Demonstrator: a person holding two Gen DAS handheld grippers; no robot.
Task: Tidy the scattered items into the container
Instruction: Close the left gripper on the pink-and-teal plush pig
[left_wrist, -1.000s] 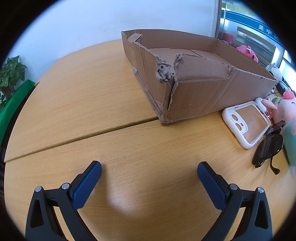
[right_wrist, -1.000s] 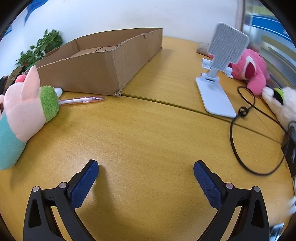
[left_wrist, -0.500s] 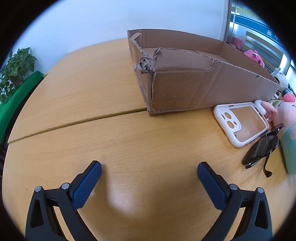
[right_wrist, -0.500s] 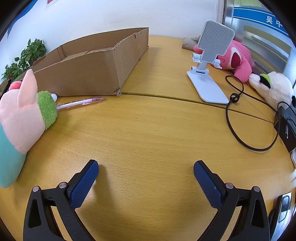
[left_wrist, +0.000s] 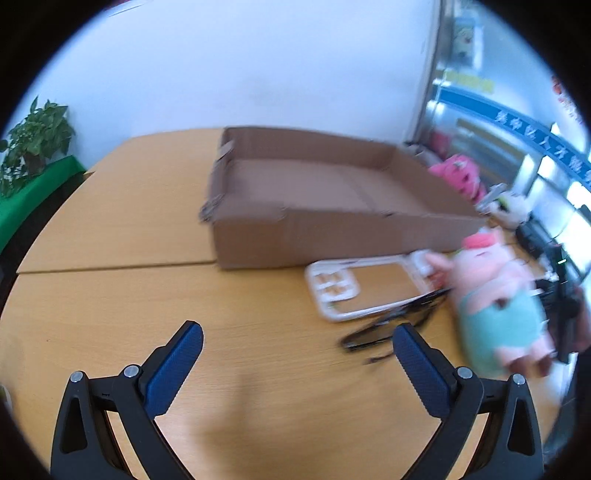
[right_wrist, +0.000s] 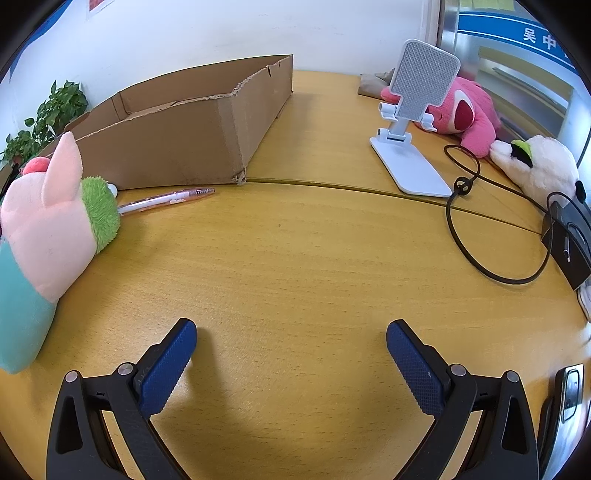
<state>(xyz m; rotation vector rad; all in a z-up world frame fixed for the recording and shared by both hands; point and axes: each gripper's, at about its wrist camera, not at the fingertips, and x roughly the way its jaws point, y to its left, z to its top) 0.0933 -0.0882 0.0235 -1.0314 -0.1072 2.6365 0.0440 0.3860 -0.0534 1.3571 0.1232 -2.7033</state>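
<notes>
**Table inventory: both claws empty, nothing yet boxed**

Step in hand: approach. No item appears to lie in the container; its visible floor is bare. Next move, by judgement: bring one claw down over a loose item, close on it, carry it over the box wall.

- Left claw (left_wrist: 297, 341): jaws spread wide, holding nothing, hovering above the table (left_wrist: 147, 295). View is motion-blurred.
- Right claw (right_wrist: 291, 341): jaws spread wide, holding nothing, over bare wood.
- Cardboard box (left_wrist: 314, 206): the container. Shallow, brown corrugated, walls torn and ragged at the corners, open top.
- Phone case (left_wrist: 365, 288): white rim, clear back, flat; just beside the box's near wall.
- Sunglasses (left_wrist: 388, 325): dark, thin-framed, touching or overlapping the case's near edge; blur prevents telling which. Nearest the left claw's right finger.
- Plush pig (left_wrist: 498, 295): soft, pink with teal body, lying beside the case.
- Pen (right_wrist: 166, 197): slim, translucent pink barrel, by the box's corner.
- Phone stand (right_wrist: 410, 129): white rigid plastic, textured grey plate, upright; well apart from the box.
- Black cable (right_wrist: 476, 229): looped, thin.
</notes>
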